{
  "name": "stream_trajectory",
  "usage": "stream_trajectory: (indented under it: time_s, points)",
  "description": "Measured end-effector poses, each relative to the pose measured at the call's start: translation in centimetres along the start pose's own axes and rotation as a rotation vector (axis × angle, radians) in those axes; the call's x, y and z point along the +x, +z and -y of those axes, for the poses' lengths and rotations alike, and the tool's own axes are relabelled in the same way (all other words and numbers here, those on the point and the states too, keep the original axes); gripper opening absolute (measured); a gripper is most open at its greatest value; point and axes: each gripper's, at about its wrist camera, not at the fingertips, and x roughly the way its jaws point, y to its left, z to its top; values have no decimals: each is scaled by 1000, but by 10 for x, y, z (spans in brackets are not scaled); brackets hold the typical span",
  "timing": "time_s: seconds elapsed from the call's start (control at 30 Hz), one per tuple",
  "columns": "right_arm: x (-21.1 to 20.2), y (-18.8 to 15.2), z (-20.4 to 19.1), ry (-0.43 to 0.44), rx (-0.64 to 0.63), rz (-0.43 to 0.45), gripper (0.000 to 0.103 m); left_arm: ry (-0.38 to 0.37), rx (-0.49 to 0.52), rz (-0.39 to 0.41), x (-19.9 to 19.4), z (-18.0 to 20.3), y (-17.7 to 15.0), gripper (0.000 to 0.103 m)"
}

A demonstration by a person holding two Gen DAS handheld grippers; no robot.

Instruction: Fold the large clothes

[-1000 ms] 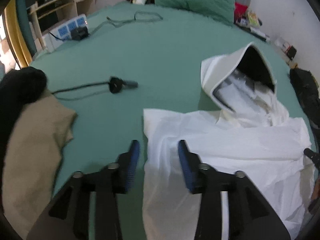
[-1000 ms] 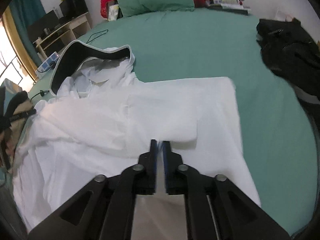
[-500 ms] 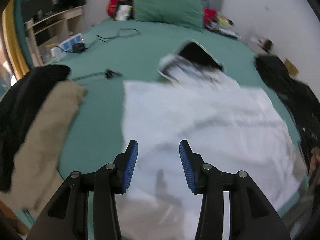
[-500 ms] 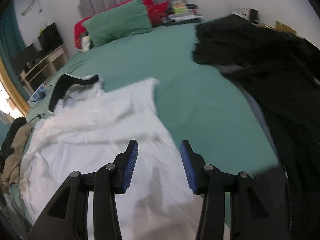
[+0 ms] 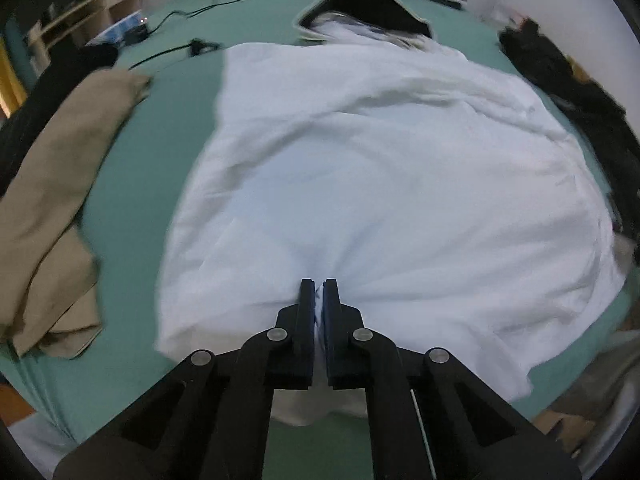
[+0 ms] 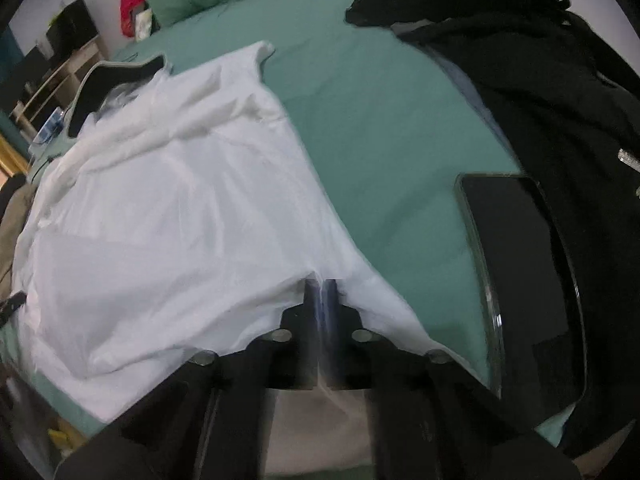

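Both grippers moved to hem | left gripper (image 5: 318,282), right gripper (image 6: 320,282) fingers now clenched on white garment (image 5: 380,168)

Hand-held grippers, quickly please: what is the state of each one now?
Left hand-held gripper: closed on the white garment's near edge.
Right hand-held gripper: closed on the same garment.

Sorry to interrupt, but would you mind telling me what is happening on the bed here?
A person is folding a large white hooded garment spread on the green bed sheet. Both hand-held tongs are shut on its near hem: the left tongs and the right tongs each pinch white fabric. A tan garment and black clothes lie off to the sides.
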Motion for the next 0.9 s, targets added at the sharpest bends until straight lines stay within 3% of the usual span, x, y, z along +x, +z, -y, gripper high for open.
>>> stream_trajectory:
  time_s: [0.13, 0.37, 0.53, 0.57, 0.63, 0.67, 0.7, 0.9]
  points:
    - [-18, -18, -14, -22, -51, 0, 2, 64, -48, 32, -16, -35, -11, 4]
    - [-35, -53, -32, -55, -107, -47, 2, 24, -101, 46, -38, -59, -21, 5]
    - [-53, -42, -39, -49, -84, -47, 4, -11, -172, 32, -51, -68, -12, 12]
    - [-55, -39, -45, -39, -86, -36, 11, -10, -190, 60, -58, -71, -8, 18]
    - [-63, -24, -60, -9, -125, 17, 45, -9, -224, 134, -74, -76, 2, 49]
    - [-64, -17, -68, -4, -142, 33, 71, 0, -238, 173, -79, -78, 8, 52]
    - [-65, -6, -78, 6, -170, 69, 77, 7, -241, 226, -85, -78, 20, 53]
    - [-32, 75, -150, 35, -381, 208, 77, 5, -195, 304, -63, -62, 97, 53]
